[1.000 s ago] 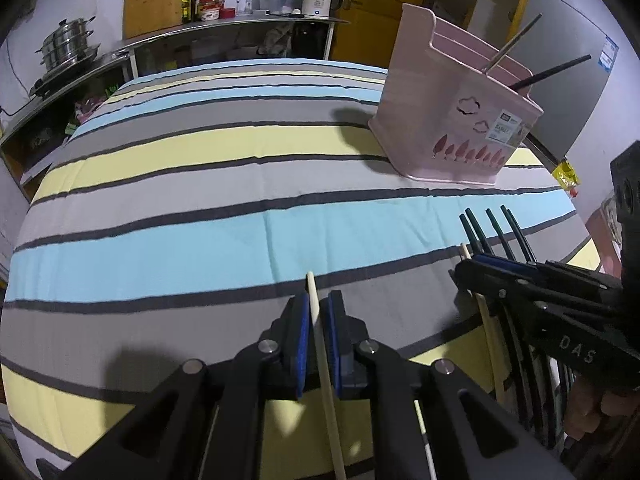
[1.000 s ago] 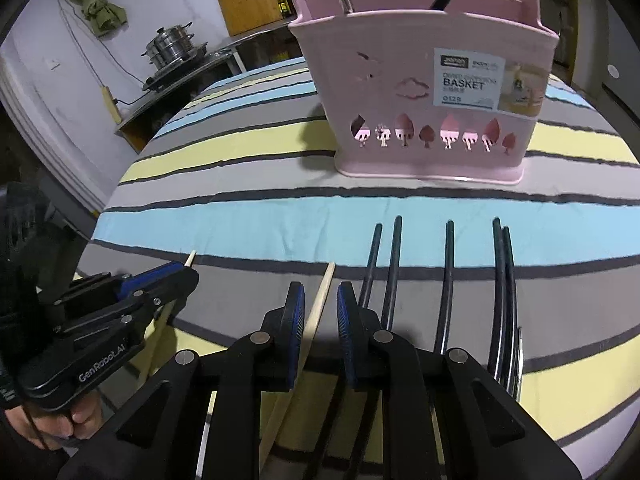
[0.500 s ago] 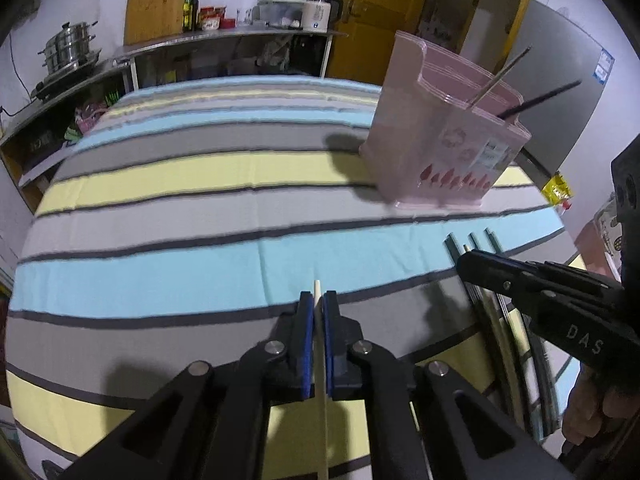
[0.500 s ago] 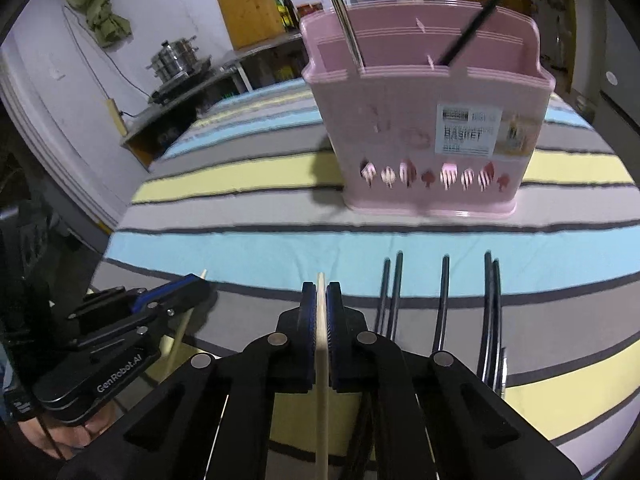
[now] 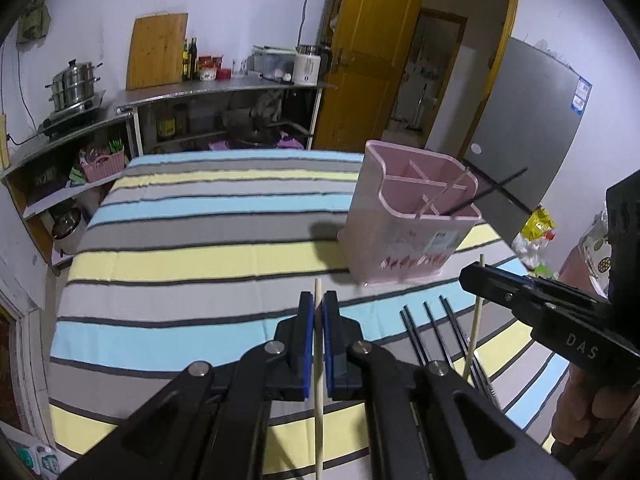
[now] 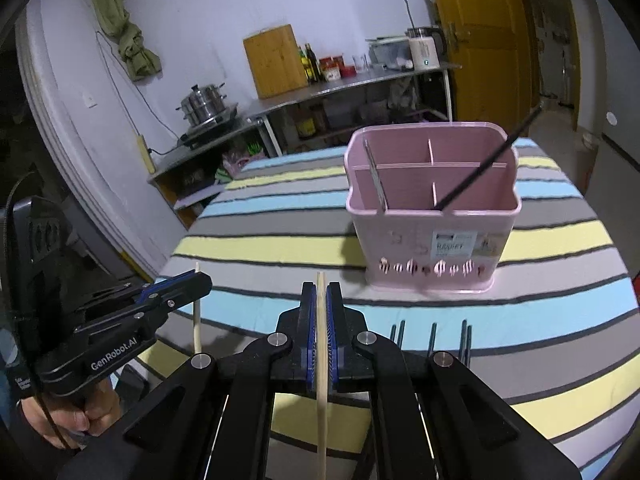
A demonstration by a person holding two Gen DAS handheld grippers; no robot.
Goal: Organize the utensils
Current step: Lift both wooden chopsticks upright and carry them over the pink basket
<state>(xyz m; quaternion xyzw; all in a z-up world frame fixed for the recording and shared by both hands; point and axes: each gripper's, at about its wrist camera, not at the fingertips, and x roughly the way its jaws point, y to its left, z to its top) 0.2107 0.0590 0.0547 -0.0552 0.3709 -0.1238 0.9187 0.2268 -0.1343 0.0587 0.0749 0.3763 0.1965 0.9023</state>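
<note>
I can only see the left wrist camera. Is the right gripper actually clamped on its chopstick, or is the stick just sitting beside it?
Observer: It is clamped. The right wrist view shows the right gripper with both blue pads pressed against a wooden chopstick, whose tip pokes just past them.
Operator: Okay. Which slots in the pink basket are taken?
Observer: From that side, the black chopstick drops into the pink basket just right of the front divider. A metal utensil leans in the front left slot.
</note>
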